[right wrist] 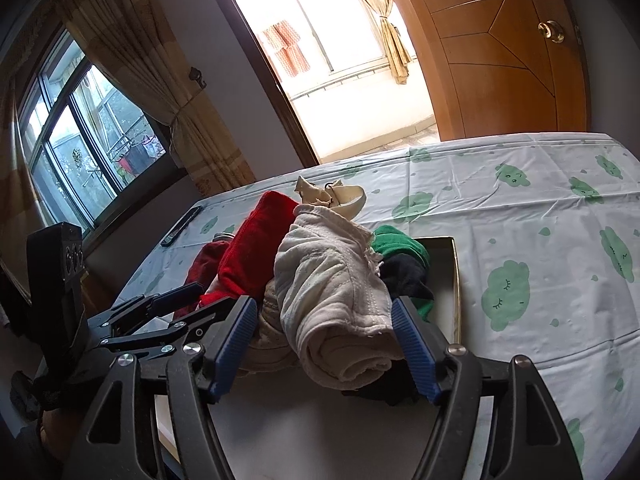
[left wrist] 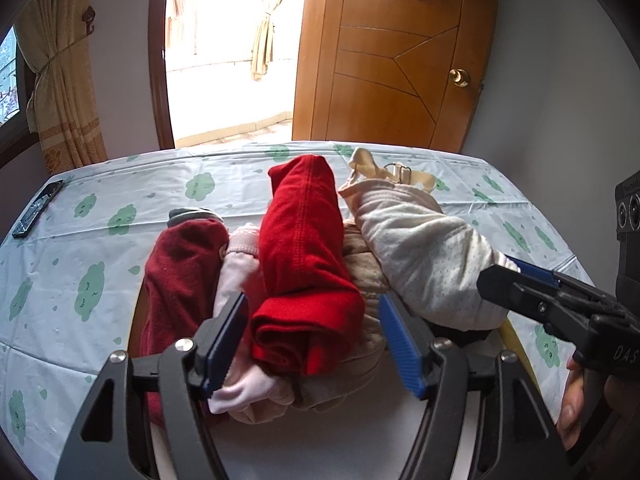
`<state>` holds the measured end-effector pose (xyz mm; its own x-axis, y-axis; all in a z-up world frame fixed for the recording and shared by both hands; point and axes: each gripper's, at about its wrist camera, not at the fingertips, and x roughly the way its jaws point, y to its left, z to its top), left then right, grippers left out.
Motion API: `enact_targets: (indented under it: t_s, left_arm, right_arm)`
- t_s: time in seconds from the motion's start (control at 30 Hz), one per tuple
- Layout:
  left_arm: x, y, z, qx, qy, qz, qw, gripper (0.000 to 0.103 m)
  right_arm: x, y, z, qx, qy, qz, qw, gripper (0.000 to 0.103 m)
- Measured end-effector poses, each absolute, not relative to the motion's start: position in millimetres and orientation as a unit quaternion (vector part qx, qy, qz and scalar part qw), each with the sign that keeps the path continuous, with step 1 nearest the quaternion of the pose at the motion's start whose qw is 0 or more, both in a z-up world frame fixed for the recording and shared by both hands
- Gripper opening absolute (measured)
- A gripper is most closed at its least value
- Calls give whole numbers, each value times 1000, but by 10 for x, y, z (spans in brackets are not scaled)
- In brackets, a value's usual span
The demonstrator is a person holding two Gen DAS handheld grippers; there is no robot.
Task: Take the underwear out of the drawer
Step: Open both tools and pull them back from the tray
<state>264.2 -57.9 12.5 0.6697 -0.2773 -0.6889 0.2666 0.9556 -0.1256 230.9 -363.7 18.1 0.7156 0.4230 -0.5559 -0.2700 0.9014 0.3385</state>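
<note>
Cloud-print tablecloth [left wrist: 100, 208], both tongs angled down, straddling rolled underwear [left wrist: 308, 264]

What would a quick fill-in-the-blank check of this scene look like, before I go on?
1. The rolled garment between the left gripper pads is bright ____.
2. The right gripper brackets a rolled ____-coloured garment.
3. At the table's far left edge lies a dark ____.
4. The tablecloth is printed with green ____.

Missing words: red; cream; phone; clouds
</note>
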Motion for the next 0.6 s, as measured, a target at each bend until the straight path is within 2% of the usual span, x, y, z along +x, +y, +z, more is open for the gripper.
enact_targets:
  t_s: [0.13, 0.33, 0.5, 0.6]
  left_arm:
    - [2574, -597, 123, 0, 379, -146, 914, 68]
    - [2386, -598, 157, 12, 370, -147, 917, 76]
    - [2196, -622, 206, 35, 357, -149, 922, 77]
    - [2082, -599, 260, 35, 345, -146, 927, 89]
  right_arm:
    - [2241, -3669, 195, 122, 322, 194, 919, 72]
    - [2045, -3666, 229, 125, 312, 215, 917, 72]
    - [1831, -3580, 247, 112, 306, 240, 915, 73]
    - [1704, -3542, 250, 113, 301, 253, 913, 75]
